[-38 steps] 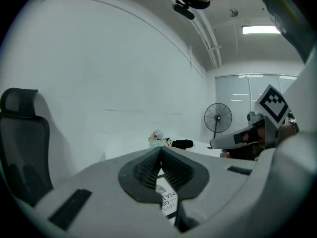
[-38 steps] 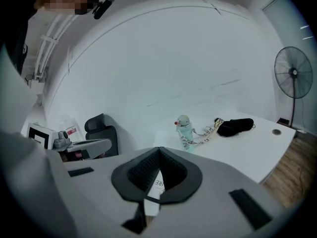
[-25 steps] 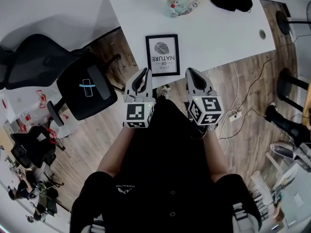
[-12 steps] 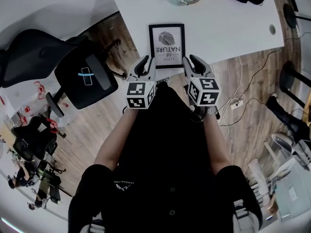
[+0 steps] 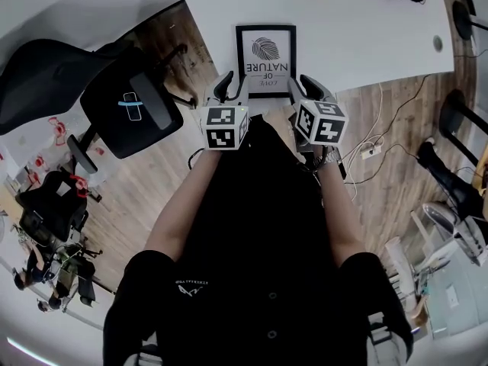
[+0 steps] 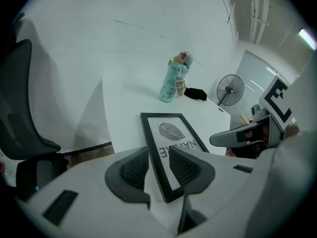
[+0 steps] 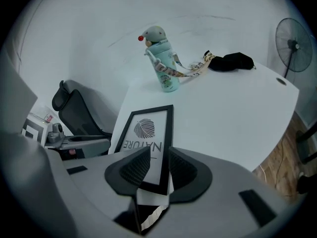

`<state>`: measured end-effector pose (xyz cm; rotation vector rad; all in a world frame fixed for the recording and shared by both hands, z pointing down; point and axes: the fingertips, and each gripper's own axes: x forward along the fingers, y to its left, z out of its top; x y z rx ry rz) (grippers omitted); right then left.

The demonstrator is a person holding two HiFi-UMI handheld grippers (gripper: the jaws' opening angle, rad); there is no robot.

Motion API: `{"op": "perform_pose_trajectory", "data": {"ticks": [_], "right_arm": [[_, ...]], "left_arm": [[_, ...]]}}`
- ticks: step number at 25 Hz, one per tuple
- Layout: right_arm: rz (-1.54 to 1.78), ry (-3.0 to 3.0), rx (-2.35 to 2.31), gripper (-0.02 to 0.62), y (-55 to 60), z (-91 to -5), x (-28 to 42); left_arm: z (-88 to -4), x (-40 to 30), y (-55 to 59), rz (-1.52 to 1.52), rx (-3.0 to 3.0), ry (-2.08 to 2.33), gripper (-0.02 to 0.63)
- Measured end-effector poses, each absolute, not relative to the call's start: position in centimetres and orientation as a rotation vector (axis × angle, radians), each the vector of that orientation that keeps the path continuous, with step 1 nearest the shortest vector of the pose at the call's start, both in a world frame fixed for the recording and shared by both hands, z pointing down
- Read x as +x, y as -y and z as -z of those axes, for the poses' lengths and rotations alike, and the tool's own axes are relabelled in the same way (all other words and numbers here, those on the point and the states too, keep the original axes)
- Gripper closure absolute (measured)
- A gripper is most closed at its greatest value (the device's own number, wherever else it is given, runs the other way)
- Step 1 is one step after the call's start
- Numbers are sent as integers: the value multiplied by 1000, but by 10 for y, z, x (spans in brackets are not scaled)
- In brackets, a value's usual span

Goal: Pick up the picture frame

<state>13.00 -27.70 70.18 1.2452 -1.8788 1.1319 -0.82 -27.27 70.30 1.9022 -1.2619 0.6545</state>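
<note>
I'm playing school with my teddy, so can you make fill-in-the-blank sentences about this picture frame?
The picture frame lies flat on the white ___.
Its border is ___.
The biggest word printed in it is ___.
The light blue bottle beyond it stands ___.
Missing words: table, black, NATURE, upright.

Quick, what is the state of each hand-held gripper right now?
Left hand-held gripper: open, jaws just opening, edge of black rectangular picture frame between them, ungripped.
Right hand-held gripper: open, jaws just opening, frame's other edge between them, ungripped.
</note>
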Motion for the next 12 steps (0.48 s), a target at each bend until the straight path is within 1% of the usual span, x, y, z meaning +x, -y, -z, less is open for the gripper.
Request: {"op": "perform_pose_trajectory", "data": {"ticks": [12], "right_arm": [[-1153,1787,1193,482,273,-731,130]], "left_arm": [[-736,-7,270,-724,1737,1194,495]]}}
